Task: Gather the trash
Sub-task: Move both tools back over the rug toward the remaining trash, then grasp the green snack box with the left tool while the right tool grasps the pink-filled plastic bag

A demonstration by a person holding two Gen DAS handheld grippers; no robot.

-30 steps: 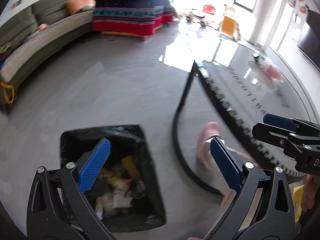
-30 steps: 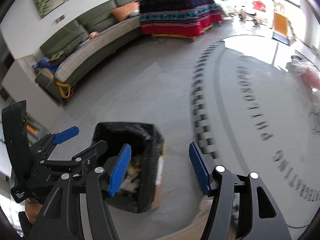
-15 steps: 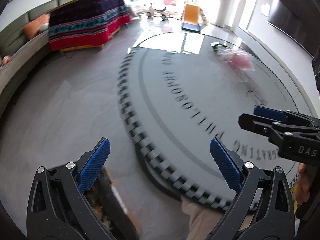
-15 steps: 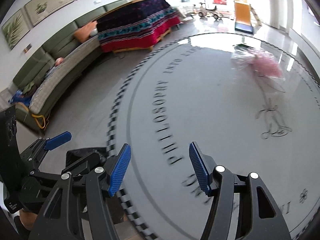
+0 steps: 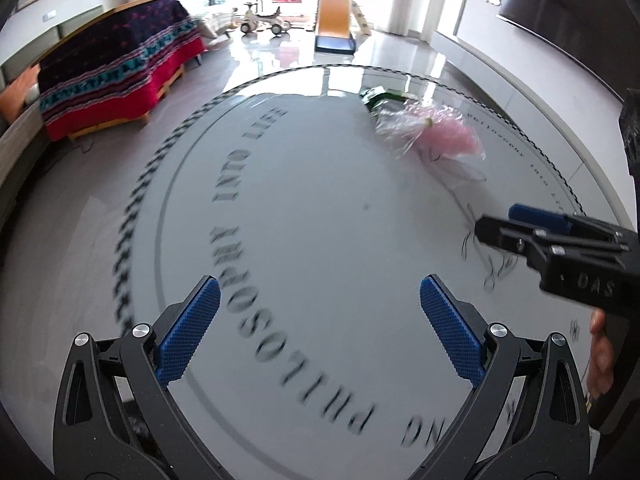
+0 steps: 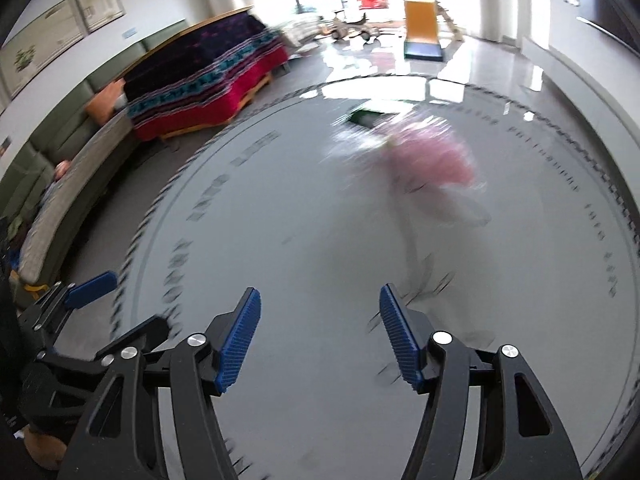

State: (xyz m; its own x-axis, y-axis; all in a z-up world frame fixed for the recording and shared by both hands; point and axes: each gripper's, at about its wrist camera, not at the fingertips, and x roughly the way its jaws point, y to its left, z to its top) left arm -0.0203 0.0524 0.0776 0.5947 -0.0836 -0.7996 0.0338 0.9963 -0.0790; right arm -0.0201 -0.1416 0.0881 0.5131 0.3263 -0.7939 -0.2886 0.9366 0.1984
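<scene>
A crumpled pink and clear plastic wrapper [image 5: 436, 136] lies at the far side of the round grey table [image 5: 304, 216], with a dark green packet [image 5: 378, 98] just behind it. Both show blurred in the right wrist view: the wrapper [image 6: 428, 156] and the packet [image 6: 366, 118]. My left gripper [image 5: 320, 300] is open and empty over the near part of the table. My right gripper [image 6: 320, 312] is open and empty, also over the near part; it shows at the right of the left wrist view [image 5: 516, 224]. The trash bin is out of view.
The table carries printed lettering and a checkered rim [image 5: 132, 216]. A bench with a red and dark patterned cloth [image 5: 116, 64] and a long sofa [image 6: 68, 184] stand to the left. Toys and a yellow slide [image 5: 336, 20] stand at the far end of the room.
Both grippers swung up and away from the black trash bin on the floor to face across the table. The bin left view; the pink wrapper is now nearer and more central.
</scene>
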